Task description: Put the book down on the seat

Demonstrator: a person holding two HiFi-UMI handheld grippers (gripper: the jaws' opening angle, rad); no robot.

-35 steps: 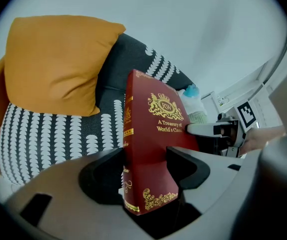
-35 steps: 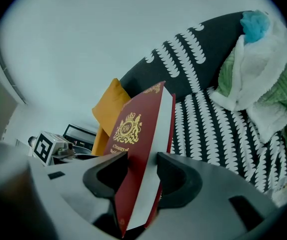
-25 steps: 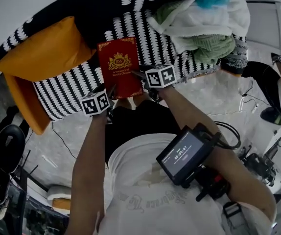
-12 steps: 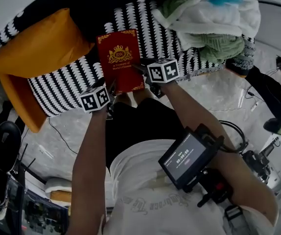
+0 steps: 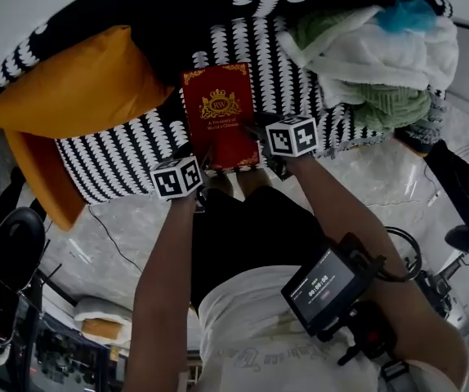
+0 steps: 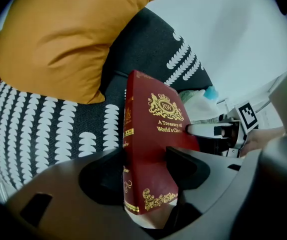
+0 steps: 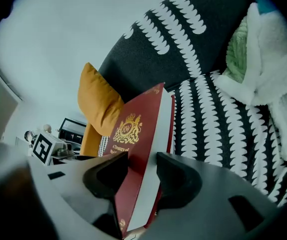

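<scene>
A dark red book (image 5: pixel 222 117) with a gold crest on its cover is held over the black-and-white patterned seat (image 5: pixel 128 149). I cannot tell whether it touches the seat. My left gripper (image 5: pixel 204 155) is shut on the book's near left corner; in the left gripper view the spine and cover of the book (image 6: pixel 153 149) sit between the jaws of that gripper (image 6: pixel 148 169). My right gripper (image 5: pixel 256 131) is shut on the right edge, and the right gripper view shows the book (image 7: pixel 138 144) with its page block clamped in that gripper (image 7: pixel 142 171).
An orange cushion (image 5: pixel 79 80) leans at the seat's left end. A heap of white, green and blue towels (image 5: pixel 373 64) fills the right end. The sofa's dark backrest (image 5: pixel 218 6) rises behind the book. Cables and gear lie on the floor (image 5: pixel 398 178) at right.
Both grippers keep their hold on the book. Book and grippers now sit slightly further right and lower in the head view, which itself has shifted.
</scene>
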